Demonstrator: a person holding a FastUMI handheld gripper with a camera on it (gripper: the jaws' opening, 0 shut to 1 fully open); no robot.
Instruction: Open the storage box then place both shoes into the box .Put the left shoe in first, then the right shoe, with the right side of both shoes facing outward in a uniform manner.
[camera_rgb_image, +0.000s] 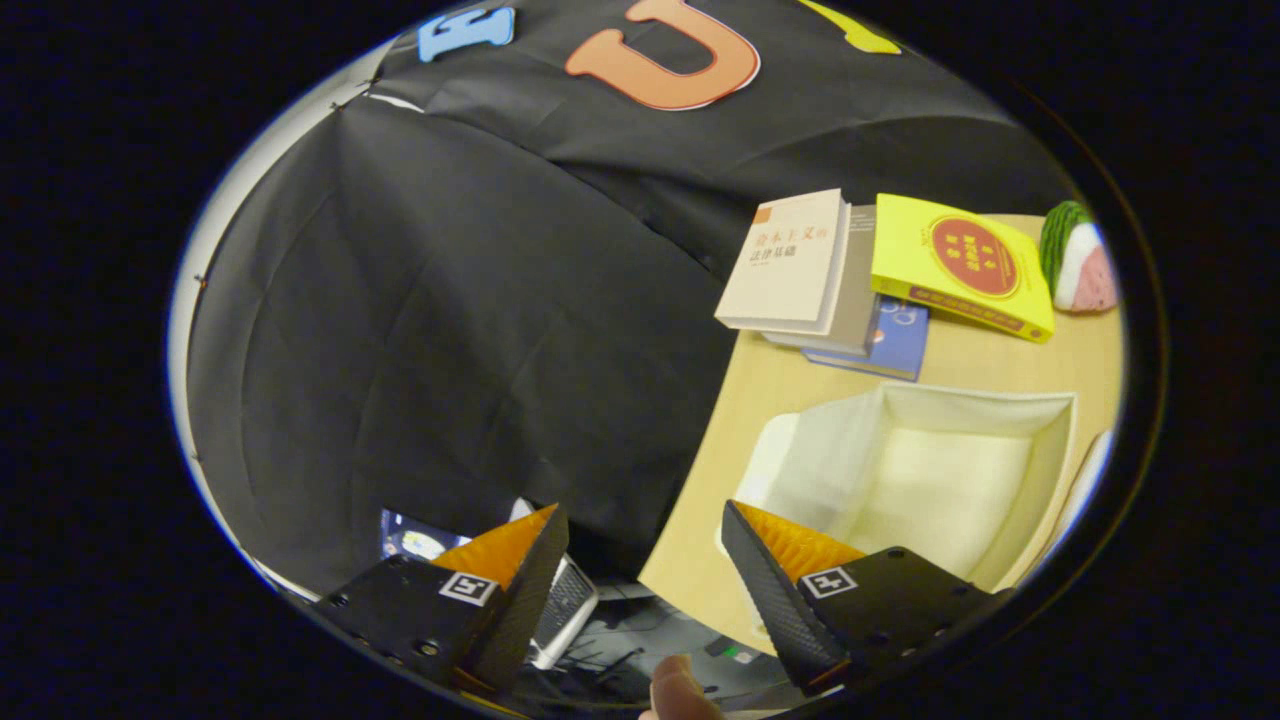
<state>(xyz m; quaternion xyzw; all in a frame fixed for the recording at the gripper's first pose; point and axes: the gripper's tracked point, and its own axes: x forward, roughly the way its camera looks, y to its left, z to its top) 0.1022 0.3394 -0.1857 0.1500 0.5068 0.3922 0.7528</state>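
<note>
Tabletop (800, 380): open storage box (930, 480), books (850, 280), maybe toy melon (1078, 258); hand-held gripper (640, 570) wide open, empty.

Storage box (930, 470) cut off on its far right side, near corner hidden behind one finger (775, 590) of the tool (640, 580). Blue book (895, 345) mostly covered by the two books stacked on it. Watermelon-slice toy (1078, 260) partly cut off. Laptop (560, 600) largely hidden behind the other finger. Fingertip of a hand (680, 690) barely visible. Table (730, 470) cut off at right.
</note>
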